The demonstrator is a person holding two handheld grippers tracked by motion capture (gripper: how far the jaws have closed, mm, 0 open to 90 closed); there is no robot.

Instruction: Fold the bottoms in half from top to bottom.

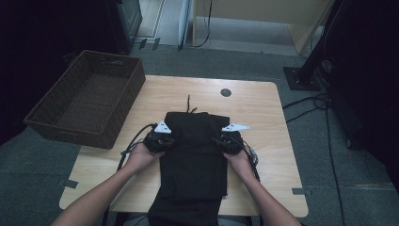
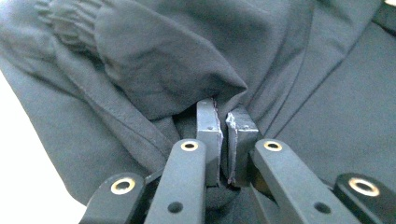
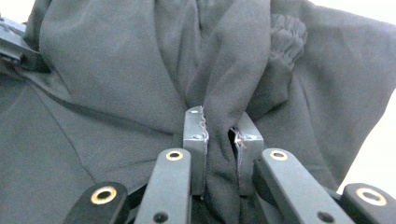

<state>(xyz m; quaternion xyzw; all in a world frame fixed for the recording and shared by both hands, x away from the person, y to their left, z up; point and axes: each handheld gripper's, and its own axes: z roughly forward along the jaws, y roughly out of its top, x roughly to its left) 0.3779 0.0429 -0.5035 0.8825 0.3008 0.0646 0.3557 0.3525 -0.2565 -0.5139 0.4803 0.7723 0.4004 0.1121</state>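
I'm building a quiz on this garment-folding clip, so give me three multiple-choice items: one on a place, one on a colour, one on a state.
1. Where does the wicker basket stand?
A. At the table's far left corner
B. On the garment
C. At the table's near right corner

2. What colour is the garment?
A. White
B. Black
C. Red

3. How does the right gripper stand?
A. Wide open above bare wood
B. Shut with nothing between its jaws
C. Shut on a fold of the garment

Answers:
1 A, the high view shows it overhanging the wooden table at the far left.
2 B, the cloth is black in all views.
3 C, the right gripper view shows cloth pinched between its pads.
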